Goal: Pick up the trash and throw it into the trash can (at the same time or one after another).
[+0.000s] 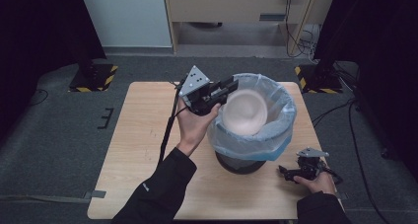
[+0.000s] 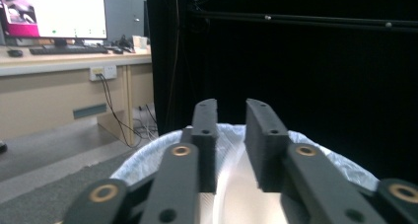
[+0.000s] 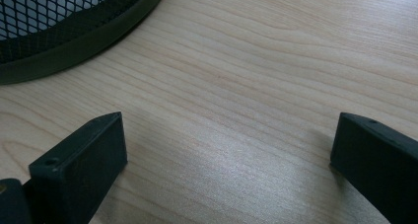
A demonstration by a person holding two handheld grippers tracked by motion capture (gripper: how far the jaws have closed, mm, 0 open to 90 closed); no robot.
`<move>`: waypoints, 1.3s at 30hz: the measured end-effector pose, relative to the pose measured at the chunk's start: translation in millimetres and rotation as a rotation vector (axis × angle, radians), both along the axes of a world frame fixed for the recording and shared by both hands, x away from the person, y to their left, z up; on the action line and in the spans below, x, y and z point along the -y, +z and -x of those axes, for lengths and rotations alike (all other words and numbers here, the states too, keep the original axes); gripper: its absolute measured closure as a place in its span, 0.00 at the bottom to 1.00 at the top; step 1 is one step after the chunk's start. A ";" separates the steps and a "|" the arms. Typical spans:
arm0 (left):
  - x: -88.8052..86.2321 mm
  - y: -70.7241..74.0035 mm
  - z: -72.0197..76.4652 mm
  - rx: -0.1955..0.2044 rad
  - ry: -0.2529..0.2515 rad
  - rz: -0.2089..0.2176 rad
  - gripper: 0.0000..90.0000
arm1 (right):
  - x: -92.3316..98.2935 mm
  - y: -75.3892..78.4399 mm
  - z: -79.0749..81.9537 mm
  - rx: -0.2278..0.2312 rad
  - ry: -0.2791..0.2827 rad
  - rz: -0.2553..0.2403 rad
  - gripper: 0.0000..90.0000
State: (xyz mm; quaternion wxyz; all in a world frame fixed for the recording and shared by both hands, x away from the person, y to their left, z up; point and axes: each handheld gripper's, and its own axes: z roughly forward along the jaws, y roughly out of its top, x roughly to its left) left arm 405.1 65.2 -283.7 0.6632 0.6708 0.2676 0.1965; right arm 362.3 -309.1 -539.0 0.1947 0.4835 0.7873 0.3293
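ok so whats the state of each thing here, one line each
left gripper: raised over the bin, fingers shut on the plate's edge
plate: held tilted above the bin opening
bin: upright on the table, lined with a bag
bag: folded over the bin rim
right gripper: open, low on the table

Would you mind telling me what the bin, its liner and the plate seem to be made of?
Bin: black metal mesh, judging by its diamond lattice. Liner: thin translucent plastic, crinkled. Plate: white, matte, possibly paper or plastic, blurred.
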 end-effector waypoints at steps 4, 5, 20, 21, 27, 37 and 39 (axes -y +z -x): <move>-12.6 -0.6 5.0 -0.008 -0.003 0.020 0.69 | 0.0 0.0 0.0 0.000 0.000 0.000 0.01; -17.0 -0.4 7.1 -0.007 0.002 0.024 0.65 | 0.0 0.0 0.0 0.000 0.000 0.000 0.01; -109.1 -56.2 38.5 -0.098 0.144 -0.102 0.34 | 0.0 0.0 0.0 0.001 0.000 0.001 0.01; -117.5 -68.9 41.4 -0.125 0.155 -0.123 0.33 | 0.0 0.0 0.0 0.000 0.000 0.000 0.01; -147.1 -124.9 51.1 -0.267 0.196 -0.214 0.29 | 0.0 0.0 0.0 0.000 0.000 0.001 0.01; -185.7 -195.0 54.2 -0.467 0.246 -0.332 0.23 | 0.0 0.0 0.0 0.001 0.000 0.001 0.01; -194.8 -202.7 52.4 -0.500 0.264 -0.363 0.22 | 0.0 0.0 0.0 0.001 0.001 0.001 0.01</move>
